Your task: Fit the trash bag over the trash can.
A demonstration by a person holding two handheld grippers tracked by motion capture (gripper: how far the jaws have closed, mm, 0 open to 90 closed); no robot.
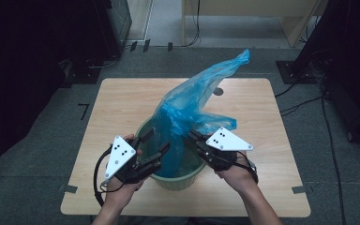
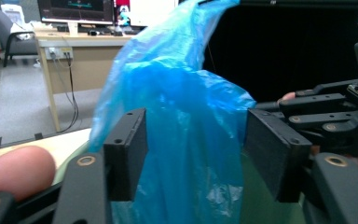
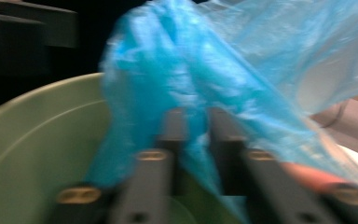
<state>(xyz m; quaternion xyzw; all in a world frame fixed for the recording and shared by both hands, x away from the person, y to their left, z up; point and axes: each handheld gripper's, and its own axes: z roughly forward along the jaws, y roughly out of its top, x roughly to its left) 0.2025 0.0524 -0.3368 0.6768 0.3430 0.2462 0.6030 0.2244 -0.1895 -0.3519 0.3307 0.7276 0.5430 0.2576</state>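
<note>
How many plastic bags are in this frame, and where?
1: a blue plastic bag stands up out of the green bin at the table's near edge, pinched by the right gripper. Any others inside the bin would be hidden.

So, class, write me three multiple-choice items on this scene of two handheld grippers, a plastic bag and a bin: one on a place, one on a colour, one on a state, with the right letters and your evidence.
1. Where does the green bin stand?
A. on the wooden table, at its near edge
B. on the floor
C. on a chair

2. What colour is the plastic bag?
A. black
B. blue
C. white

3. How do the grippers stand?
A. both open
B. both shut on the bag
C. right gripper shut on the bag, left gripper open

Answers:
1 A, as the high view shows the bin on the tabletop between the two hands.
2 B, as the bag is blue in every view.
3 C, as the right gripper view shows film pinched between closed jaws, while the left gripper view shows jaws apart with the bag loose between them.
</note>
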